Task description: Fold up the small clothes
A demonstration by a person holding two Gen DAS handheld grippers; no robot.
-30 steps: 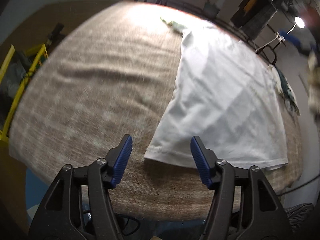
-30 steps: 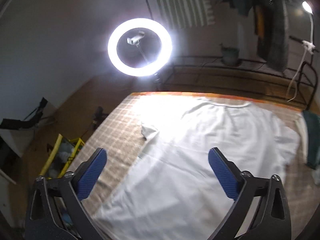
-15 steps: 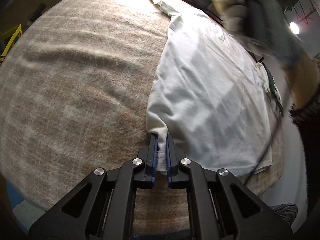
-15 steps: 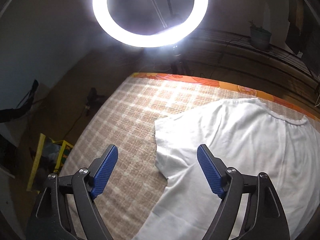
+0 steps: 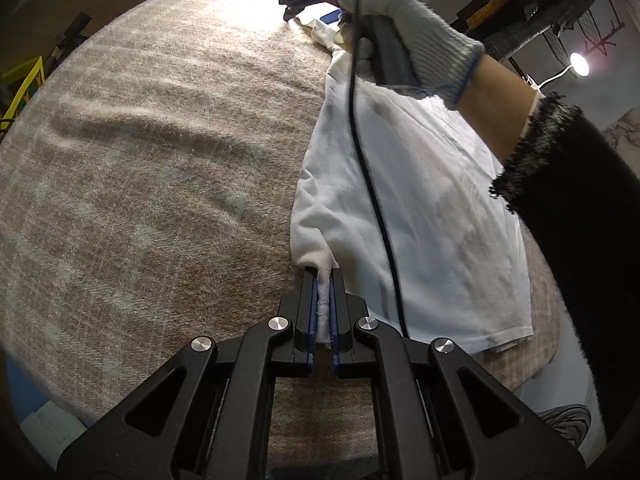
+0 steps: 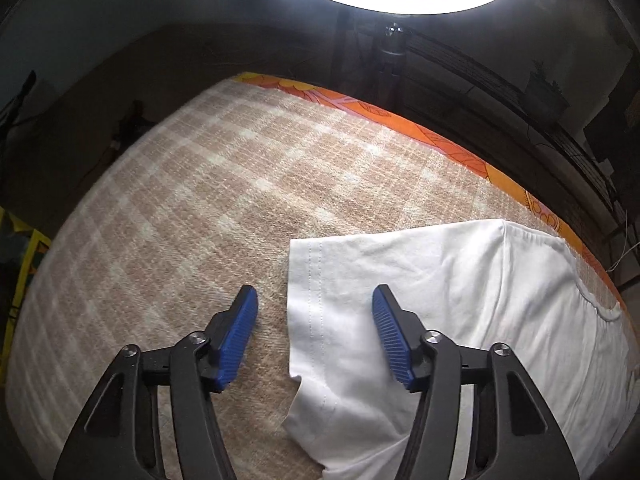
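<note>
The left claw (image 5: 323, 304), low in the frame's centre, is clamped on the near corner of the white shirt (image 5: 432, 208), which stretches up and right across the checked blanket (image 5: 160, 184). The right claw (image 6: 316, 336) gapes wide, empty, straddling the shirt's stitched sleeve edge (image 6: 316, 304). A gloved hand (image 5: 416, 40) and black cable (image 5: 376, 200) cross the shirt at upper right.

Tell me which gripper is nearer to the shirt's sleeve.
Right. The right gripper hangs open, its fingers straddling the sleeve edge. The left gripper is shut on the white shirt at its bottom corner, the far end from the sleeve.
</note>
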